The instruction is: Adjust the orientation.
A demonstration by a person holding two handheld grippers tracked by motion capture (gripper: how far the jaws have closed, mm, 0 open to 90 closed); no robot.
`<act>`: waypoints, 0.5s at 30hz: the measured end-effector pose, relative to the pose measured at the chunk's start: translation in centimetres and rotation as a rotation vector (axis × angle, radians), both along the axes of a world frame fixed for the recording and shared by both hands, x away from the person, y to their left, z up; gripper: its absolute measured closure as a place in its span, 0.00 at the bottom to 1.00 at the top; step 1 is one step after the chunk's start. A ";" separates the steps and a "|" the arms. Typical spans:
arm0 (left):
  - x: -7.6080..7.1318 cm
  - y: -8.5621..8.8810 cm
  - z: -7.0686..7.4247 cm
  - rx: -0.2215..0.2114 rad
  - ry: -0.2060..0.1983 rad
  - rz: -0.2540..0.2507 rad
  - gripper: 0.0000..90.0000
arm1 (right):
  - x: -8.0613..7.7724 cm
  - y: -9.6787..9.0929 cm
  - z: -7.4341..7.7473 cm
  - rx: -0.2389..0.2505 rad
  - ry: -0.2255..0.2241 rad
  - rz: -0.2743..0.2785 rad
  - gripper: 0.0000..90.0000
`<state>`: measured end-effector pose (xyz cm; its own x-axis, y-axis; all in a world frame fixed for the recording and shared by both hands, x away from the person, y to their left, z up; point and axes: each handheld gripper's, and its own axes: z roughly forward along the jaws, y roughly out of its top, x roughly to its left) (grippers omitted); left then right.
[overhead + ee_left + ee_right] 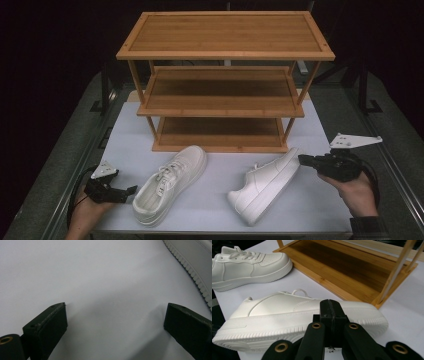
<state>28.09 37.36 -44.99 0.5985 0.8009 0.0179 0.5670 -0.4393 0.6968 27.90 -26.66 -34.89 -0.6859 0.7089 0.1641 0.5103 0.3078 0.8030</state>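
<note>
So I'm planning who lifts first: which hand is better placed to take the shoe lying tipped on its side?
The right. Its tongs sit shut against the toe of the tipped shoe. The left tongs are open beside the upright shoe, which lies between them and the tipped one.

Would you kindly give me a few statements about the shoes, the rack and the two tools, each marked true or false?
1. Both white shoes lie on the table, not on the rack. True.
2. The left tool is shut. False: its jaws stand wide apart over bare table.
3. The right tool is shut, at the right shoe. True.
4. The left shoe sits on the bottom shelf. False: it lies in front of the rack.
5. The rack has three shelves. True.
</note>
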 end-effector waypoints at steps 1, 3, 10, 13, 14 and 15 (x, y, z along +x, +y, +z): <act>0.0 0.0 0.0 0.000 0.000 0.000 0.05 | 0.2 0.2 0.0 0.005 0.000 0.001 1.00; 0.0 0.0 0.0 0.000 0.000 0.000 0.05 | 0.5 0.7 0.1 -0.003 -0.001 0.006 1.00; 0.0 0.0 0.0 0.000 0.001 -0.001 0.05 | 0.5 1.1 -0.6 -0.048 0.027 0.008 1.00; 0.0 0.0 0.0 0.000 0.000 0.000 0.05 | 0.4 0.9 -0.7 -0.042 0.029 0.008 1.00; 0.0 0.0 0.0 -0.001 0.000 0.000 0.05 | 0.3 0.7 -0.7 -0.041 0.030 0.002 1.00; 0.0 0.0 0.0 0.000 0.000 0.000 0.05 | 0.3 0.7 -0.7 -0.041 0.030 0.002 1.00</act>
<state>28.10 37.36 -45.00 0.5987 0.8008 0.0173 0.5672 -0.4391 0.6967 28.18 -25.95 -35.58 -0.6825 0.7143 0.1551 0.5332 0.3414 0.7740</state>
